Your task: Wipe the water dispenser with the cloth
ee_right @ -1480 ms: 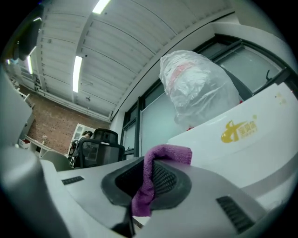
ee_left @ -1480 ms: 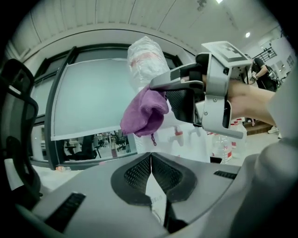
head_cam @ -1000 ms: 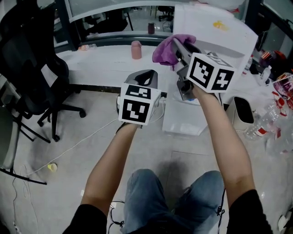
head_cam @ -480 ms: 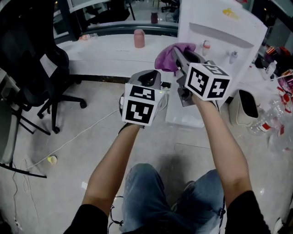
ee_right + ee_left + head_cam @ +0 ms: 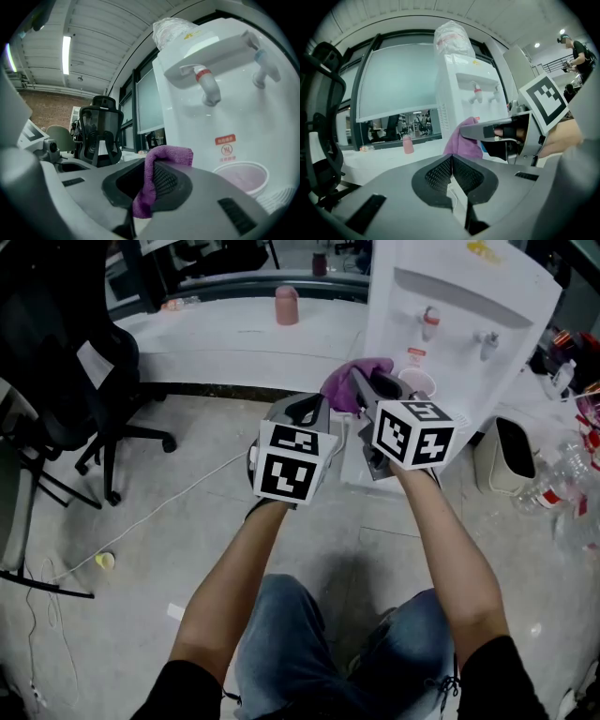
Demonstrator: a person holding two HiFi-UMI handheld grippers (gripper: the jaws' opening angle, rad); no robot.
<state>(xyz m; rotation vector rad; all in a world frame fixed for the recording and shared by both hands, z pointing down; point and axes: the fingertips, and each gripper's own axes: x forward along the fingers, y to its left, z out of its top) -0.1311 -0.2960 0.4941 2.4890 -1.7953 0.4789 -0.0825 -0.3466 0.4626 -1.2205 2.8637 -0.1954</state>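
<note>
The white water dispenser [image 5: 469, 324] stands at the upper right of the head view, with a red tap [image 5: 206, 86], a blue tap [image 5: 262, 70] and a cup [image 5: 241, 176] under them. My right gripper [image 5: 364, 388] is shut on a purple cloth [image 5: 354, 379], which folds over one jaw pad [image 5: 154, 173]. The cloth hangs just left of the dispenser's lower front, close to the cup. My left gripper [image 5: 305, 411] is beside it on the left, shut and holding nothing [image 5: 451, 161]. The cloth [image 5: 461, 140] and the right gripper's body show just ahead of it.
A black office chair [image 5: 56, 381] stands at the left. A pink cup [image 5: 287, 306] sits on the white counter [image 5: 216, 343] behind. A white bin [image 5: 511, 460] and plastic bottles [image 5: 562, 484] stand right of the dispenser. A cable [image 5: 159, 521] runs across the floor.
Both grippers have come lower in front of the dispenser. The cloth has gone from beside the dispenser's upper left edge down to the level of the cup under the taps.
</note>
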